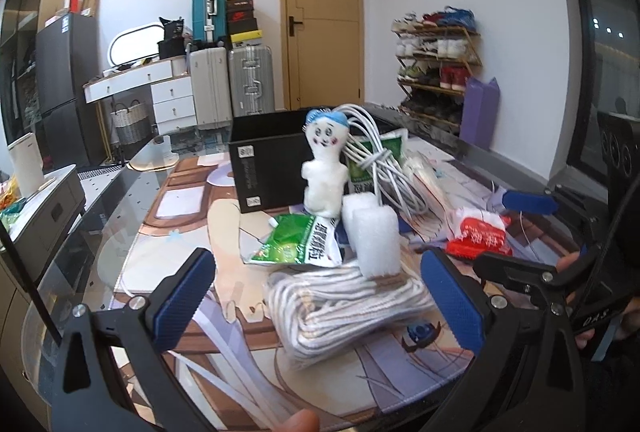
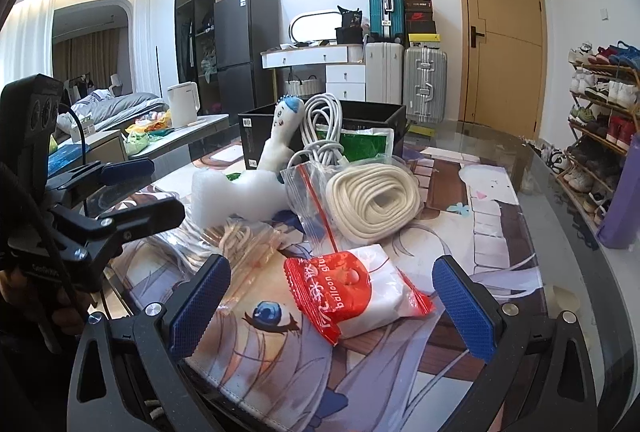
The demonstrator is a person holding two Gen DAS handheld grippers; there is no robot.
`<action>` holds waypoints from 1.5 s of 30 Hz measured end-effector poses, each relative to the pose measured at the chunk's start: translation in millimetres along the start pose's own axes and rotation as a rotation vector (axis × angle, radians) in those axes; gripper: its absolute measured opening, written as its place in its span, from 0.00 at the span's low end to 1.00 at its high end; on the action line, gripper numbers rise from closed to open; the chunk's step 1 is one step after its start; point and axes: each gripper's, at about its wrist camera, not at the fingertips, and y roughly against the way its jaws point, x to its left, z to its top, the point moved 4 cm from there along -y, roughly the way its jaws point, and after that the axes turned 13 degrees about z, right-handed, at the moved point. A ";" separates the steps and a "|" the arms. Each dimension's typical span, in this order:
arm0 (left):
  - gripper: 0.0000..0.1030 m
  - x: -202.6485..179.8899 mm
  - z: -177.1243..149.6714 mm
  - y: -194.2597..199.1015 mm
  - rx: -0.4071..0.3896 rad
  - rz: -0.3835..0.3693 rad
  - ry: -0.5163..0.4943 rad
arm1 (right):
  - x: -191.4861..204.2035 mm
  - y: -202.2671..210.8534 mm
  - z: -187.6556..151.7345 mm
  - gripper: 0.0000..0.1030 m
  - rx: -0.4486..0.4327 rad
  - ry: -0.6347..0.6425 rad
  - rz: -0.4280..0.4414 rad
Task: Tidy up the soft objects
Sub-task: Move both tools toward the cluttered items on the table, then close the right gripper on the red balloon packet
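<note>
2 grippers hang over the cluttered table mat (image 1: 168, 232). From the left wrist, the left gripper (image 1: 320, 298) has its jaws spread wide around a bagged rope bundle (image 1: 344, 308), with a foam block (image 1: 378, 244) resting on its far edge and a plush doll (image 1: 325, 164) upright behind, before a black box (image 1: 266, 162). From the right wrist, the right gripper (image 2: 334, 306) gapes around a red-and-white packet (image 2: 356, 292), touching nothing; a cream rope coil (image 2: 374, 198) lies beyond.
</note>
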 end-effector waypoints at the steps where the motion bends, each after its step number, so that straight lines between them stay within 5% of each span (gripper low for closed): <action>1: 1.00 -0.9 -1.1 -0.2 0.004 -0.001 -0.005 | 0.1 -0.7 -0.6 1.00 0.005 0.001 0.003; 22: 1.00 -14.4 -11.8 -9.7 0.077 -0.043 -0.065 | -4.7 -5.0 -4.4 0.98 0.057 -0.034 -0.002; 36: 1.00 -15.8 -13.8 -14.2 0.106 -0.059 -0.060 | -5.5 -6.6 -7.8 0.58 0.083 -0.039 0.002; 45: 1.00 -13.2 -11.3 -15.0 0.106 -0.061 -0.051 | -5.3 2.7 -2.0 0.53 0.028 -0.031 -0.008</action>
